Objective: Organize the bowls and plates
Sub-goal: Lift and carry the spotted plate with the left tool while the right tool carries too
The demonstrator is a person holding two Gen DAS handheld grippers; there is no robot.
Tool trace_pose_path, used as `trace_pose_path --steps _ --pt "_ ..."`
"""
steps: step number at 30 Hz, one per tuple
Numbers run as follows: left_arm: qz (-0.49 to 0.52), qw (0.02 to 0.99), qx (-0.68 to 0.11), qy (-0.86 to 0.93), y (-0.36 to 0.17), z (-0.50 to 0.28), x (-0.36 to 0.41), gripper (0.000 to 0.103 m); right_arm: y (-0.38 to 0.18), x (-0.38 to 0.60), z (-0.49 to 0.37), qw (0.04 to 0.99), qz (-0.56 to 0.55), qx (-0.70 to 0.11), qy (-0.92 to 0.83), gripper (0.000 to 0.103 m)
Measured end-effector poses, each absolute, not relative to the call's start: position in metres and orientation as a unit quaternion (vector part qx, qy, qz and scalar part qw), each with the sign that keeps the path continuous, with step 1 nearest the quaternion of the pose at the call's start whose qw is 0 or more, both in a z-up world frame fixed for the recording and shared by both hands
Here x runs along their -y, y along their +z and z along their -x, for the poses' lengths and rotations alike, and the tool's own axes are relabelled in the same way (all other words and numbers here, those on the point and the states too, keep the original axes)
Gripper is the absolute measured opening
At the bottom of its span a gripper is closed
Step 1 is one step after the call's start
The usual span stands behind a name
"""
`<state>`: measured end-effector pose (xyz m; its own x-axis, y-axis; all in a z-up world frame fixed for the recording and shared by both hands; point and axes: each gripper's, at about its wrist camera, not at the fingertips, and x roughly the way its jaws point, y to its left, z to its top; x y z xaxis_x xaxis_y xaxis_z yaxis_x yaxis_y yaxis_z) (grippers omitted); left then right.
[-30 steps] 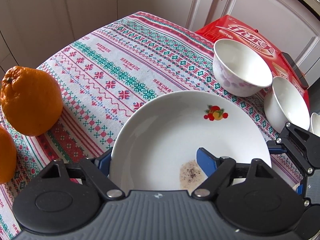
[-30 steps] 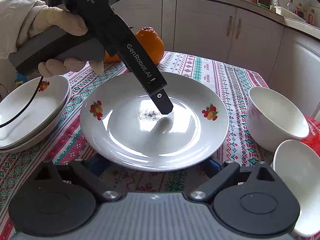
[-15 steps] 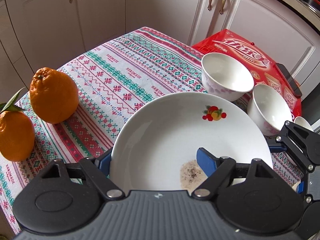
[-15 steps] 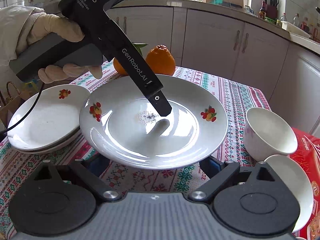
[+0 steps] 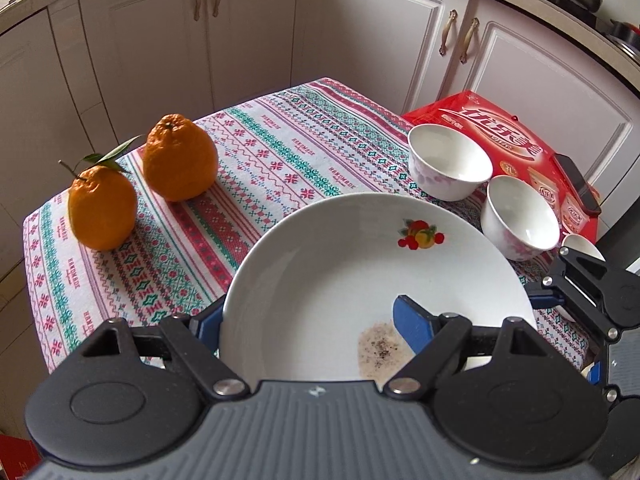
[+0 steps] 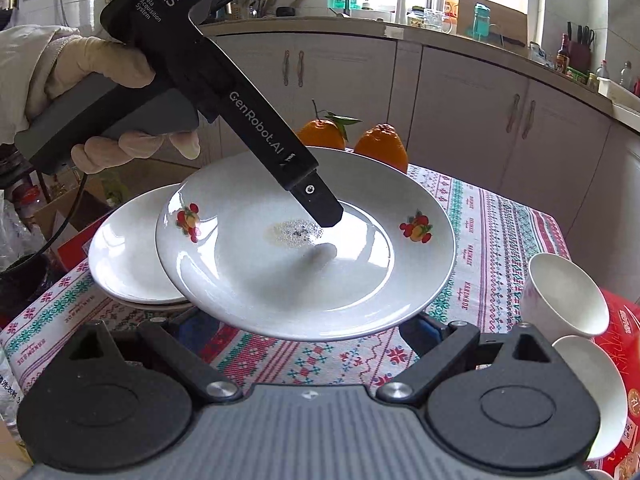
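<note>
**Plate gripped on its rim, lifted over the table**

Up close in the left wrist view, the left gripper (image 5: pixel 308 326) is clamped on the near rim of a white plate (image 5: pixel 340 280): one blue pad (image 5: pixel 410 322) lies on the top face beside a speckled stain (image 5: pixel 380 350), the other is mostly hidden under the rim. Two oranges (image 5: pixel 138 184) stand near the table's (image 5: pixel 280 160) far left corner; two bowls (image 5: pixel 484 188) sit at its right edge against a red box (image 5: pixel 504 128), and a third white piece is cut off behind the right gripper's linkage.

From the right wrist view, the right gripper (image 6: pixel 312 328) is spread wide, holding nothing, with both pads largely hidden beneath the raised plate. That plate seems to overlap the stacked plates (image 6: pixel 124 256) at the left edge; whether they touch is unclear. A gloved hand (image 6: pixel 100 92) holds the left tool's handle.
</note>
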<state>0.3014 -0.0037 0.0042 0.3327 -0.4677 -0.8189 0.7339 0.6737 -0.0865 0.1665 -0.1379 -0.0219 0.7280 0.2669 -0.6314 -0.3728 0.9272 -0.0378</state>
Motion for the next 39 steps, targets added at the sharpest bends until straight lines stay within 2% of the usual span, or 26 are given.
trace_pose_path --steps 17,39 --pt "-0.101 0.834 -0.44 -0.319 0.001 -0.267 -0.076 0.084 -0.021 0.086 -0.156 0.906 0.11 -0.33 0.241 0.098" --pt "-0.061 0.834 -0.458 -0.301 -0.034 -0.274 -0.112 0.084 -0.03 0.056 -0.161 0.893 0.144 -0.346 0.251 0.098"
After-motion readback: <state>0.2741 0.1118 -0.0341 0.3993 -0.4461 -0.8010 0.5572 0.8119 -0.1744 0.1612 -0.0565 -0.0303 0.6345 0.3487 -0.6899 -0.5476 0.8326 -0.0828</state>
